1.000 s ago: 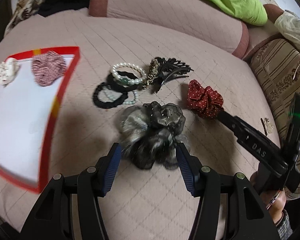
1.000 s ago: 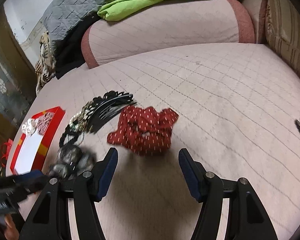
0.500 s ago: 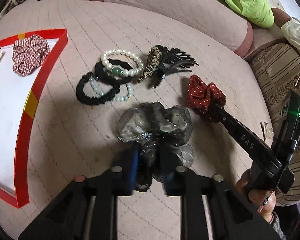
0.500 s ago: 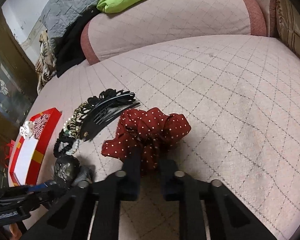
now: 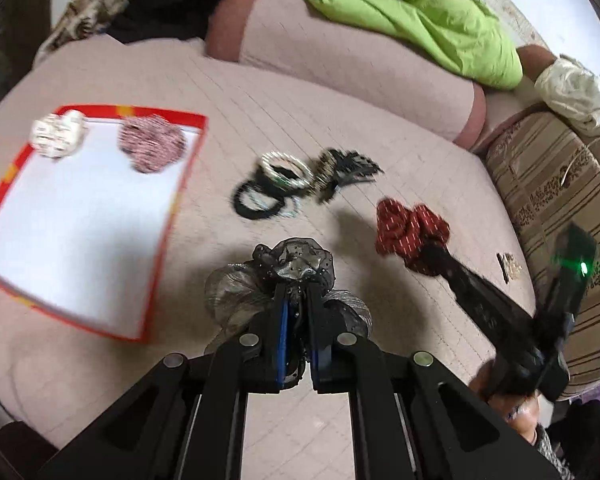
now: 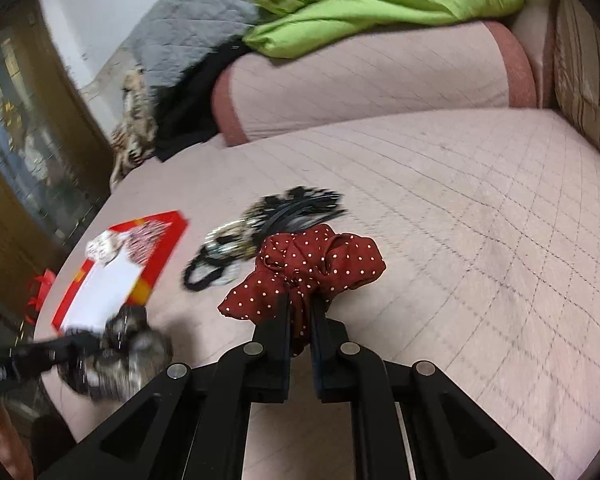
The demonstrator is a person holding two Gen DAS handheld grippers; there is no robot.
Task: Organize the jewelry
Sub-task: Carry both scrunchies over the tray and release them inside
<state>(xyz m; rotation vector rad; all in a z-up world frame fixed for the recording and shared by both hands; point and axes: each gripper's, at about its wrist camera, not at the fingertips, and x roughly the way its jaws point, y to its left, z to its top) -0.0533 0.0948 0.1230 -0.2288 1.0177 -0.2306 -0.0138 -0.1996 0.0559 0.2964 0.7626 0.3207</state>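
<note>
My left gripper point(image 5: 298, 294) is shut on a grey-black sheer scrunchie point(image 5: 284, 276) and holds it above the pink quilted cushion. My right gripper point(image 6: 300, 304) is shut on a red polka-dot scrunchie point(image 6: 308, 268), also lifted; it also shows in the left wrist view point(image 5: 410, 232). A red-rimmed white tray point(image 5: 80, 216) at the left holds a cream scrunchie point(image 5: 58, 134) and a plaid scrunchie point(image 5: 152, 144). A pile of bead bracelets and black hair ties point(image 5: 276, 188) with a black claw clip point(image 5: 348, 170) lies on the cushion beyond both grippers.
A small gold hair clip point(image 5: 508, 266) lies near the cushion's right edge. A bolster point(image 5: 340, 52) with a green cloth point(image 5: 420, 20) runs along the back. A striped cushion point(image 5: 560, 200) stands at the right.
Both grippers closed on their scrunchies, then lifted them off the cushion. The left one has shifted back, bringing more of the tray into view.
</note>
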